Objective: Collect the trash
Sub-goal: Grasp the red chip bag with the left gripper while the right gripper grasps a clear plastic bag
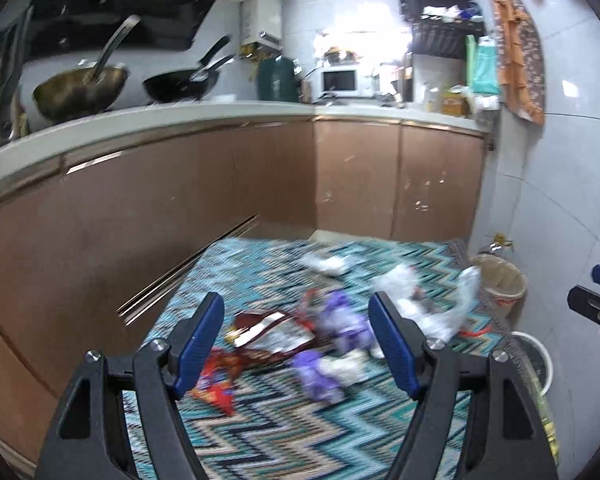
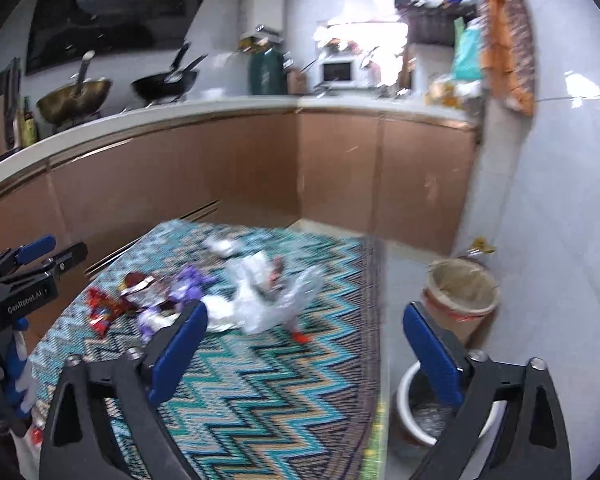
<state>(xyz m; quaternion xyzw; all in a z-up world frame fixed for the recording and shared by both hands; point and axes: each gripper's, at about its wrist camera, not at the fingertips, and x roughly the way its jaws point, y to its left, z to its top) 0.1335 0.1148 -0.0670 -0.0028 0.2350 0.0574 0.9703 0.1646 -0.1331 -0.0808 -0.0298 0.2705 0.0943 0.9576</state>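
Roughly, two purple wrappers (image 1: 332,344), one beige bin (image 2: 460,292), one zigzag rug (image 2: 260,392)

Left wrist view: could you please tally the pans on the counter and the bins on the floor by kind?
Pans: 2 (bronze wok, black pan)
Bins: 2 (tan wastebasket, white bucket)
Total: 4

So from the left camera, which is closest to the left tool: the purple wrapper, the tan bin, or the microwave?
1. Purple wrapper, on the rug between the left tool's fingers.
2. Tan bin, on the floor by the right wall.
3. Microwave, far back on the counter.
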